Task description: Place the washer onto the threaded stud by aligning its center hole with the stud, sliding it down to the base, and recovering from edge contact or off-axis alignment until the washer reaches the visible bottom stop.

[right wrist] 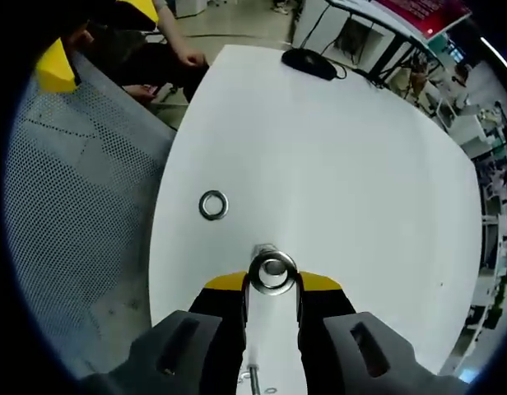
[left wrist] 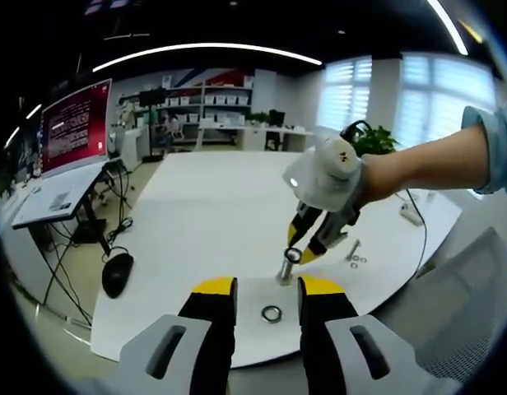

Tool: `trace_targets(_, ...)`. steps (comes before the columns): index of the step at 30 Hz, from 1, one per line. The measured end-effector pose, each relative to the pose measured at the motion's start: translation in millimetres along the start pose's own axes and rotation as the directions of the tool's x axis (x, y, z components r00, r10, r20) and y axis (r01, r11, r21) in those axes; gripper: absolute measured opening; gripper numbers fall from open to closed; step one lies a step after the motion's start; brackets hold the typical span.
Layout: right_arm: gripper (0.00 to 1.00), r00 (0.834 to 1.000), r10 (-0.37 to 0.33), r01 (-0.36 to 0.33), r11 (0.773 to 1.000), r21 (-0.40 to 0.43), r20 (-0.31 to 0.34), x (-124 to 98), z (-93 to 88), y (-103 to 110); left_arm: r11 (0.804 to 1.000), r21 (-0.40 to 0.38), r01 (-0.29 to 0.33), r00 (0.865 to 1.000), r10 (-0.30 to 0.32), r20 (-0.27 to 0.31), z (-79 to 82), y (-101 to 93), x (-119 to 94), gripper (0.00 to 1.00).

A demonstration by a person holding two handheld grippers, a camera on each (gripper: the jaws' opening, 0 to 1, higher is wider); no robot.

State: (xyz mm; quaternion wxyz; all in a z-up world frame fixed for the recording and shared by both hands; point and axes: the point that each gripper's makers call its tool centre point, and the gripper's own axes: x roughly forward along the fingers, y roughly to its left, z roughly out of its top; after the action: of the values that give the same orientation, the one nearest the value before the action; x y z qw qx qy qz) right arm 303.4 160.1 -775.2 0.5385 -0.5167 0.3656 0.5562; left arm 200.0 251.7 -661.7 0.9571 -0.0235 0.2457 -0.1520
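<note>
Washer over the stud

Your right gripper point(right wrist: 272, 284) pinches the washer point(right wrist: 272, 272) directly above the stud point(left wrist: 284, 271); left gripper point(left wrist: 267, 290) open, farther.

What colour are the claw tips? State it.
Yellow tips on black claws, clearest in the left gripper view on the left claw.

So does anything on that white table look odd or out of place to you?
Mostly tidy. One spare silver metal washer lies loose on the white table, apart from the upright threaded metal stud. A few small metal parts sit scattered near the table's edge. The right gripper holds another silver washer over the stud.
</note>
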Motion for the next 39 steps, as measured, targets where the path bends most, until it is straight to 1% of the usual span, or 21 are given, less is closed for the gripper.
trace_targets(3,0.23,1.000,0.010,-0.010,1.000,0.006,-0.003,5,0.4,0,1.000,-0.004,-0.004,1.000,0.004,0.002,0.2,0.9,0,0.27)
trace_targets(4,0.23,1.000,0.009,-0.009,1.000,-0.009,-0.004,6,0.9,-1,1.000,-0.004,-0.003,1.000,0.003,0.001,0.1,0.7,0,0.27)
trace_targets(6,0.23,1.000,0.017,-0.017,1.000,-0.003,-0.010,10,1.4,-1,1.000,-0.001,-0.002,1.000,0.002,-0.003,-0.6,0.3,0,0.27)
trace_targets(8,0.23,0.999,0.021,-0.021,1.000,-0.022,-0.025,14,-0.1,-1,1.000,-0.006,-0.004,1.000,0.004,0.001,-0.4,0.8,0,0.27)
trace_targets(10,0.23,0.999,0.028,-0.029,0.999,-0.020,-0.031,17,-0.8,0,1.000,-0.011,-0.007,1.000,0.007,0.005,0.4,1.6,0,0.27)
trace_targets(15,0.23,0.998,0.045,-0.047,0.997,-0.054,-0.053,26,-2.3,2,1.000,-0.014,-0.012,1.000,0.012,-0.003,-1.4,2.2,-1,0.28)
trace_targets(19,0.23,0.997,0.051,-0.054,0.997,-0.053,-0.057,31,-2.2,3,1.000,-0.017,-0.017,1.000,0.016,-0.007,-2.3,1.7,-1,0.29)
trace_targets(20,0.23,0.997,0.054,-0.057,0.997,-0.053,-0.058,32,-1.8,3,1.000,-0.012,-0.013,1.000,0.013,-0.002,-1.5,0.2,-2,0.29)
trace_targets(21,0.23,0.997,0.057,-0.061,0.997,-0.054,-0.060,32,-2.2,4,1.000,-0.003,-0.009,0.999,0.009,0.040,5.6,-0.5,-3,0.28)
trace_targets(22,0.23,0.996,0.060,-0.063,0.997,-0.054,-0.062,33,-2.5,5,1.000,-0.008,-0.010,0.998,0.010,0.064,9.6,0.1,-4,0.29)
trace_targets(23,0.23,0.996,0.061,-0.065,0.996,-0.059,-0.067,36,-3.7,5,0.999,-0.030,-0.010,0.998,0.012,0.054,7.7,1.2,-4,0.30)
trace_targets(24,0.23,0.996,0.061,-0.066,0.996,-0.059,-0.071,39,-5.0,4,0.999,-0.033,-0.008,0.999,0.009,0.036,4.6,0.7,-3,0.31)
trace_targets(26,0.23,0.995,0.070,-0.074,0.996,-0.053,-0.070,43,-5.7,5,1.000,-0.003,-0.011,1.000,0.011,0.012,0.4,-0.1,-1,0.30)
trace_targets(29,0.23,0.994,0.080,-0.083,0.996,-0.043,-0.076,47,-8.0,5,1.000,-0.023,-0.016,0.999,0.016,0.033,3.9,1.9,-3,0.29)
trace_targets(31,0.23,0.993,0.086,-0.090,0.995,-0.042,-0.075,49,-8.5,6,1.000,-0.028,-0.013,1.000,0.014,0.022,1.7,1.5,-3,0.30)
trace_targets(33,0.23,0.993,0.088,-0.091,0.995,-0.036,-0.077,50,-8.6,7,1.000,-0.014,-0.013,1.000,0.013,0.007,-1.0,0.2,-2,0.29)
trace_targets(36,0.23,0.993,0.087,-0.091,0.995,-0.043,-0.081,51,-9.0,8,1.000,-0.025,-0.019,0.999,0.020,0.034,3.8,3.9,-3,0.29)
trace_targets(37,0.24,0.993,0.088,-0.092,0.994,-0.050,-0.078,53,-9.0,8,0.999,-0.036,-0.019,0.999,0.021,0.037,4.0,3.9,-3,0.29)
trace_targets(38,0.24,0.992,0.099,-0.103,0.993,-0.059,-0.076,53,-9.3,10,0.999,-0.034,-0.016,0.999,0.018,0.034,3.3,3.1,-3,0.29)
trace_targets(39,0.25,0.993,0.091,-0.095,0.994,-0.060,-0.074,53,-9.4,8,1.000,-0.024,-0.016,1.000,0.017,0.027,2.1,2.4,-3,0.29)
